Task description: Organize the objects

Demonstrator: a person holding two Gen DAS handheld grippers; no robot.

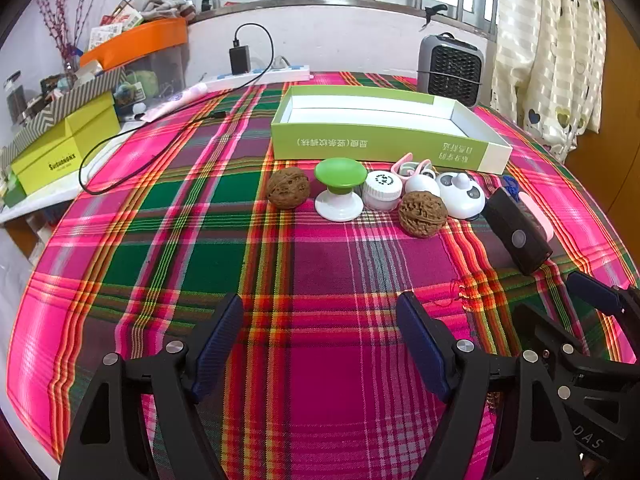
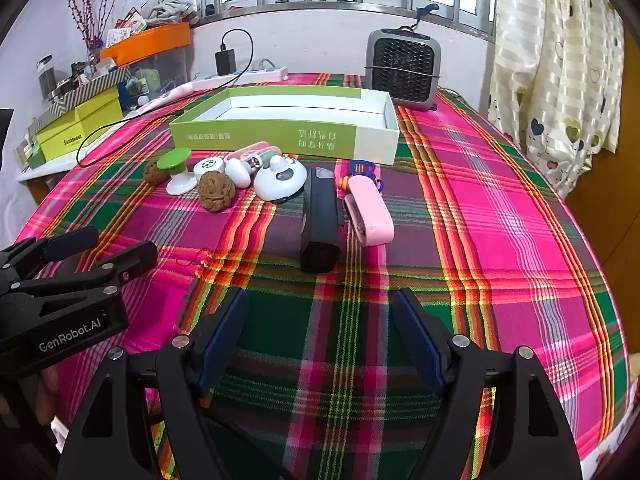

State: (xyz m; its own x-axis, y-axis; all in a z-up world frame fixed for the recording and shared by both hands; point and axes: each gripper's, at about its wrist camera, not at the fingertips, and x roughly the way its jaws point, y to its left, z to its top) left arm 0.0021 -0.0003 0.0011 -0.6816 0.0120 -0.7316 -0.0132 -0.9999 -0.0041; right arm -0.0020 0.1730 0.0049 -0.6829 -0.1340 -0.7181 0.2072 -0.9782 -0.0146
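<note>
A row of small items lies on the plaid cloth in front of an open, empty green box [image 1: 380, 146] [image 2: 280, 136]: two walnuts [image 1: 288, 187] [image 1: 422, 214], a green-topped white knob [image 1: 340, 188], a white jar [image 1: 382, 190], a panda-shaped gadget [image 1: 460, 196] [image 2: 280, 178], a black oblong device [image 1: 518, 236] [image 2: 320, 220] and a pink device [image 2: 370, 212]. My left gripper [image 1: 320, 320] [image 2: 108, 246] stands open over bare cloth, short of the row. My right gripper [image 2: 322, 320] [image 1: 568, 308] is open too, just short of the black device. Neither holds anything.
A grey fan heater [image 1: 450, 68] [image 2: 402, 68] stands behind the box. A power strip [image 1: 260, 76] with a black charger cable runs along the back left. Yellow boxes [image 1: 64, 148] and an orange-lidded bin [image 1: 136, 42] crowd the left side. A curtain [image 2: 560, 60] hangs at the right.
</note>
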